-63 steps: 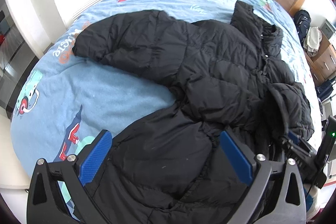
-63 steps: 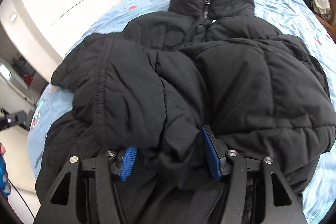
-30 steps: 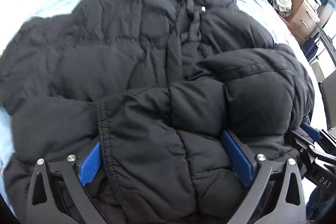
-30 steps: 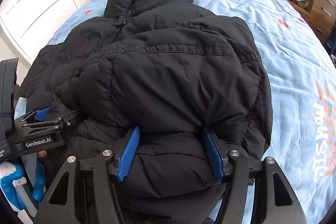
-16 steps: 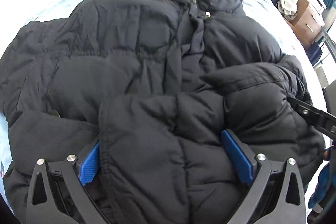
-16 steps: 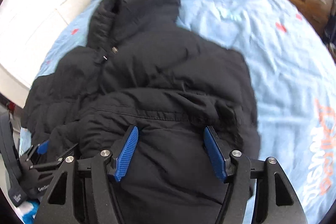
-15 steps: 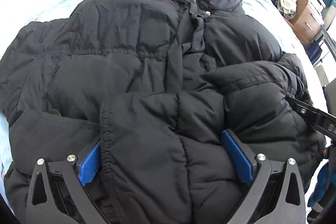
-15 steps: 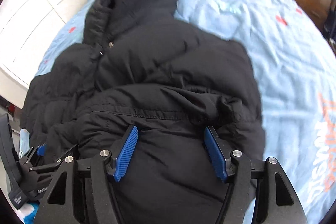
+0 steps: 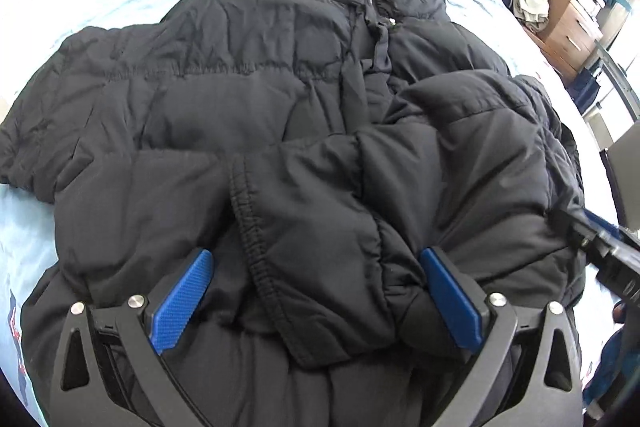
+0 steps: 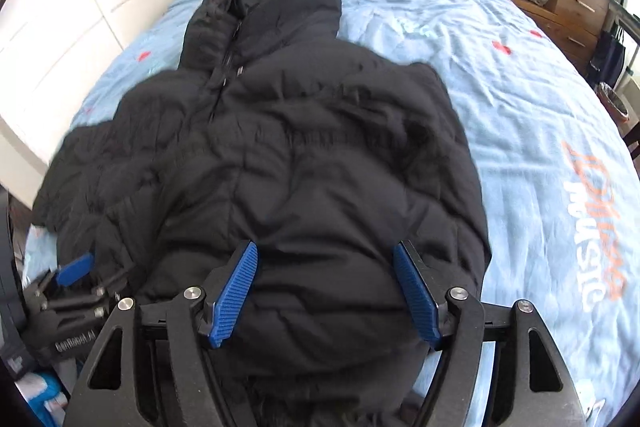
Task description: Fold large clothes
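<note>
The black puffer jacket (image 10: 304,163) is lying mid-frame on the blue printed bedspread (image 10: 520,115), collar toward the headboard. The left tongs (image 9: 316,303) are gaping around its folded sleeve (image 9: 320,211), unclenched. The right tongs (image 10: 325,295) have just been widening, straddling the hem unpinched.

The bedspread (image 10: 560,99) bears "MUSIC" in white under illegible orange letters.

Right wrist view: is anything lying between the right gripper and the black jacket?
Nothing visible. The right gripper, just opening, sits straddling the black jacket on the blue bedspread.
</note>
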`<state>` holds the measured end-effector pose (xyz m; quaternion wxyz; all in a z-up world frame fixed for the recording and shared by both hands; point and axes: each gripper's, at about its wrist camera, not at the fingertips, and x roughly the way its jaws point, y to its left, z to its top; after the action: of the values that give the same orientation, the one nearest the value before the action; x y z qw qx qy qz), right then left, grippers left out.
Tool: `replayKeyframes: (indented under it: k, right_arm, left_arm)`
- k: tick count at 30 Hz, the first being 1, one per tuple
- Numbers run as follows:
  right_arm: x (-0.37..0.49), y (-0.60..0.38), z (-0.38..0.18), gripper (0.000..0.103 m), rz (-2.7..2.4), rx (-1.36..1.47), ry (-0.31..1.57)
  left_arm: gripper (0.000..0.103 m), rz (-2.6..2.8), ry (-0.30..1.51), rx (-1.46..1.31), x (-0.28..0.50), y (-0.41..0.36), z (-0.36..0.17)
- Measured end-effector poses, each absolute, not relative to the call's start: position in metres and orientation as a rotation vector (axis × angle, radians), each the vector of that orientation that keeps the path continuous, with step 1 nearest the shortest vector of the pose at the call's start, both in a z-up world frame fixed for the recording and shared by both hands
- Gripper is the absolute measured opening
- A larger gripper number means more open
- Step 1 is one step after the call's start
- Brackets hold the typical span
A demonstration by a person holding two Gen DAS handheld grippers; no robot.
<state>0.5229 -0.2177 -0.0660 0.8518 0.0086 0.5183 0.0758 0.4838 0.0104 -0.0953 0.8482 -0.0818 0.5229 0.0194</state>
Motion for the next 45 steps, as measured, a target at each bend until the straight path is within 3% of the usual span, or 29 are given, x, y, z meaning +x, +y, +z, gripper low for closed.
replayKeyframes:
  k: [7,22,29,45]
  right_arm:
    - [0.499,-0.216,-0.036,0.07,0.134,0.028,1.103]
    - [0.437,-0.189,0.08,0.074,0.102,0.017,1.008]
    - [0.439,-0.177,0.083,0.076,0.058,0.019,1.01]
    - [0.467,-0.142,0.016,0.076,0.026,0.028,1.158]
  left_arm:
    - [0.103,0.049,1.058,-0.205,0.449,0.041,-0.061]
    - [0.103,0.21,1.039,-0.393,0.359,0.215,0.003]
    - [0.103,0.294,1.03,-0.578,0.352,0.307,-0.021]
    - [0.102,0.405,0.922,-1.053,0.42,0.481,-0.124]
